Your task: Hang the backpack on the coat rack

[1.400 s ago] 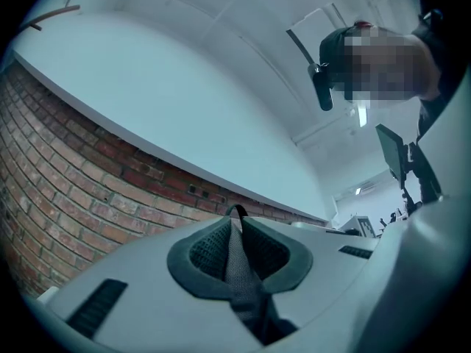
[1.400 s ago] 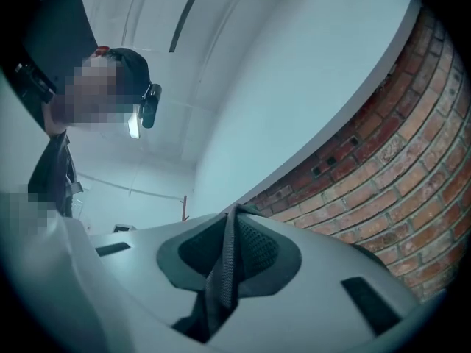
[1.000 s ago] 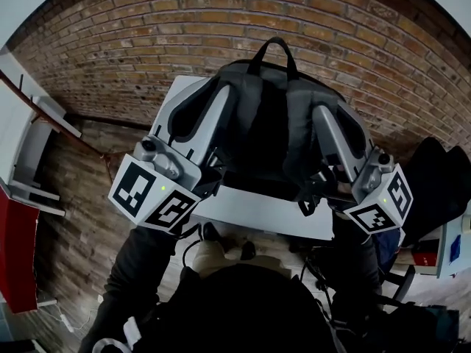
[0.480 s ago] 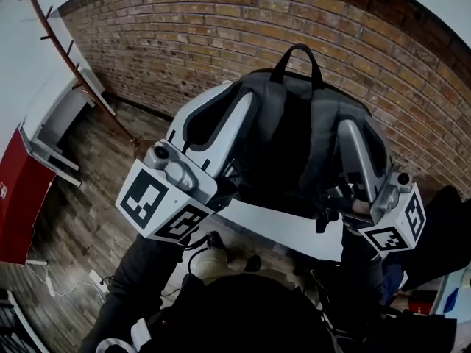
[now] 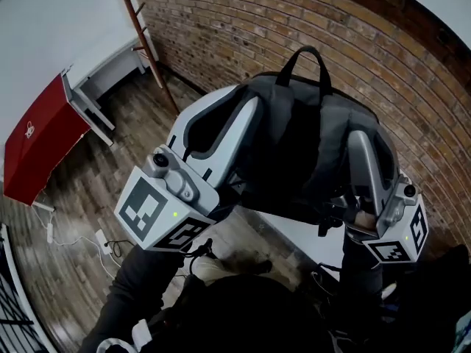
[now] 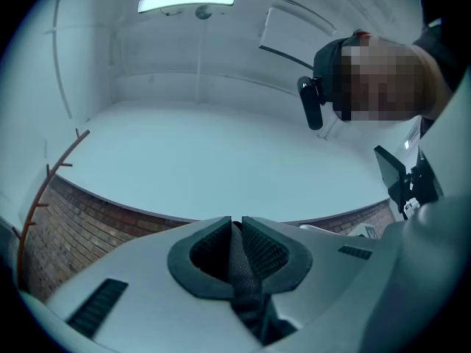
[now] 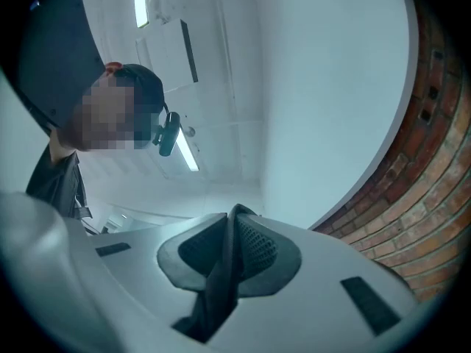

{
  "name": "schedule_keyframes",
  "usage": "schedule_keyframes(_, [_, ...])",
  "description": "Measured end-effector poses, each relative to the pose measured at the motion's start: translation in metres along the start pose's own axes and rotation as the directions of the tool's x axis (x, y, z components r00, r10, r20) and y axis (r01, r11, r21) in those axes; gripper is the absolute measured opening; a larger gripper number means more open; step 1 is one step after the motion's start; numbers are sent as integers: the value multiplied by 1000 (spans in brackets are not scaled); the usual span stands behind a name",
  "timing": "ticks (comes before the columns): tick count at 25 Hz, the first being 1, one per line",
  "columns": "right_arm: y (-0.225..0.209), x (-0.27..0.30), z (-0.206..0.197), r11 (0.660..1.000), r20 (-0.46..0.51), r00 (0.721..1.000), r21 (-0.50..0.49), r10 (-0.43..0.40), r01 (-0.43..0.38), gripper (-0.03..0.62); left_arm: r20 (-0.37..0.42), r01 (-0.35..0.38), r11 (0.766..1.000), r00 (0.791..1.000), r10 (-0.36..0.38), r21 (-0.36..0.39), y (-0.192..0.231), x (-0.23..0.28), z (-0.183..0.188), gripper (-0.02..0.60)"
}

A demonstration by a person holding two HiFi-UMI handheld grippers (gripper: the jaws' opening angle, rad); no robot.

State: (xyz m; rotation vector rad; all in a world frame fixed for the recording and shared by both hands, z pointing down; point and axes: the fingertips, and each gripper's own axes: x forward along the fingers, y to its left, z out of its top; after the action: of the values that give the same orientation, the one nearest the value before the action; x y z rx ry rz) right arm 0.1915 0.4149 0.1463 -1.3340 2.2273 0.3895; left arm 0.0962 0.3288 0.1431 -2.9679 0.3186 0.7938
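Both tongs nearly closed: left gripper [image 6: 235,234] and right gripper [image 7: 229,230] each pinch a thin shoulder strap [image 6: 240,271]. The backpack [image 5: 294,145] hangs in the air between them, close in front of us, and the coat rack [image 5: 147,46] is well apart at upper left by the brick wall [image 5: 221,20]. We'd keep both pinches firm and the bag level on the way over. At the rack we'd raise the top handle [image 5: 304,49] over a peg and lower it on before either grip lets go.
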Motion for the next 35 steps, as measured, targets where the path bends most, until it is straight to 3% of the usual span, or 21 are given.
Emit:
schedule_keyframes(8, [43,110,-71,985,26,990,101,141,-143,44,0,-143,985,990,144,91,97,-81,53,52])
schedule_keyframes(17, [92,223,-146,951,33,967,176,251,-253,44,23,-262,949,965,262,176,200,-165,103,54])
schedule_keyframes(24, [124,295,-205,944,10,961,183,276,-273,44,23,-301,932,953,303,202,273,-220,126,52])
schedule_keyframes(35, [117,362,-280,944,-59,957,192,284,-268,44,11,-351,914,934,356,201,363,-249,116,53])
